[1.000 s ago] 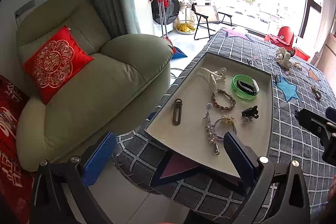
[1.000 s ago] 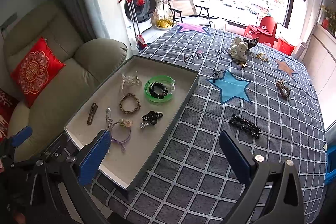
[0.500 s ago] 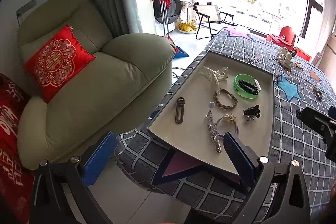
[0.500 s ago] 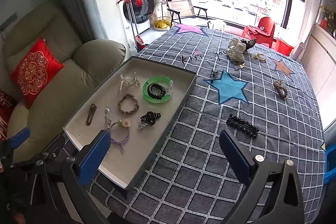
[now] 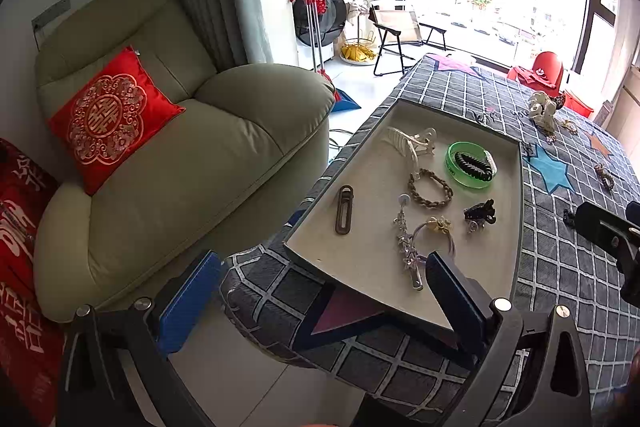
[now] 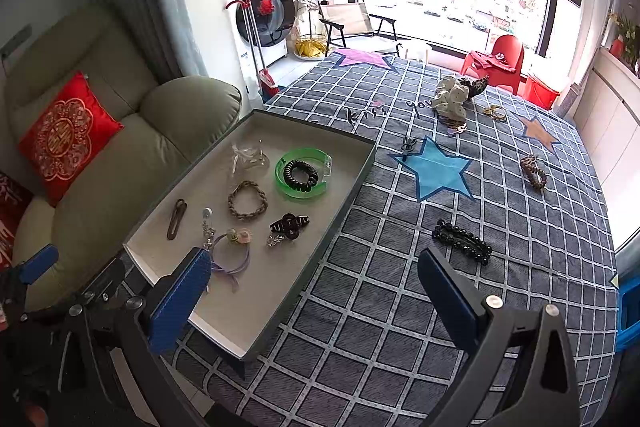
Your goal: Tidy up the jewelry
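Covering table, grey checked cloth [image 6: 400, 267]; green armchair [image 5: 180, 163] beside; left hand-held gripper [image 5: 320, 291], right hand-held gripper [image 6: 316, 291] both wide, empty

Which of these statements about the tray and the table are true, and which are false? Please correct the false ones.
1. The black spiral hair tie lies inside the green bangle. True.
2. The right gripper holds the black beaded clip. False: it is open and empty; the clip lies on the tablecloth.
3. The braided bracelet is in the tray. True.
4. The left gripper is shut. False: it is open.
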Demonstrator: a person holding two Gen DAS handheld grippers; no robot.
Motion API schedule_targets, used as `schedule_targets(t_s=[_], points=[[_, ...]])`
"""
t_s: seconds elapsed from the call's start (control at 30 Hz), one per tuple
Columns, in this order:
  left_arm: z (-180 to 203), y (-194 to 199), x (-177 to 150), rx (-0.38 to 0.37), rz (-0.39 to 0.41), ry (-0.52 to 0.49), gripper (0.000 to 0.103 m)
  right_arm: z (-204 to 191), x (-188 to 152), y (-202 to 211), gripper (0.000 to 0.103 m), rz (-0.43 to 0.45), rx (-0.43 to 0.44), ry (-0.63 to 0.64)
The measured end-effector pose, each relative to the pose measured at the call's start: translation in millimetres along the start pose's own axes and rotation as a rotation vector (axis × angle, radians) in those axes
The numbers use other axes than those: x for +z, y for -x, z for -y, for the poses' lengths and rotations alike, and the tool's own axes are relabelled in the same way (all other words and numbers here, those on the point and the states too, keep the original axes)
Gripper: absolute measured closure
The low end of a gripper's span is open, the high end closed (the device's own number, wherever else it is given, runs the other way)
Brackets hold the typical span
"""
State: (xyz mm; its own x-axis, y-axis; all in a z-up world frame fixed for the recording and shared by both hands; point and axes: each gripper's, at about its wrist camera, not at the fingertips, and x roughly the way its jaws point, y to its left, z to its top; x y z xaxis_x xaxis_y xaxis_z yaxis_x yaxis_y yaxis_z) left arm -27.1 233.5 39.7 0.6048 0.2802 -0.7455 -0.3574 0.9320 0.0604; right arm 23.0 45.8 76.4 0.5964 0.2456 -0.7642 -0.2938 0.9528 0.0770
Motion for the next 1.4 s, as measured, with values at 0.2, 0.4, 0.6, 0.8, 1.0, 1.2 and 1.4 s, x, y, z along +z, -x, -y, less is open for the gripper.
schedule_targets(t_s=[0.2,0.4,0.6,0.8,1.0,1.2,1.4], points=[[0.1,0.2,-0.2,0.001,0.000,0.000,0.000,-0.2,0.3,1.3,0.000,0.001,-0.001,-0.001],[-0.3,0.3,-0.1,0.000,0.000,0.000,0.000,1.0,2.0,4.1,0.000,0.004,-0.003,-0.002],[-1.7,2.0,-0.6,0.003,0.001,0.001,0.000,1.0,2.8,5.4,0.000,0.006,-0.005,0.000],[-2.7,3.1,-0.9,0.004,0.000,0.001,0.000,0.9,2.6,5.3,0.000,0.005,-0.004,-0.001],[-2.9,3.5,-1.2,0.005,0.001,0.001,0.000,0.6,2.4,5.3,0.000,0.006,-0.005,0.000],[-4.7,3.7,-2.4,0.008,-0.004,0.005,0.000,0.7,2.5,6.4,0.000,0.007,-0.003,-0.001],[-5.8,-0.5,-2.8,0.008,-0.019,0.014,0.000,0.4,2.6,6.3,0.000,0.005,-0.001,-0.001]])
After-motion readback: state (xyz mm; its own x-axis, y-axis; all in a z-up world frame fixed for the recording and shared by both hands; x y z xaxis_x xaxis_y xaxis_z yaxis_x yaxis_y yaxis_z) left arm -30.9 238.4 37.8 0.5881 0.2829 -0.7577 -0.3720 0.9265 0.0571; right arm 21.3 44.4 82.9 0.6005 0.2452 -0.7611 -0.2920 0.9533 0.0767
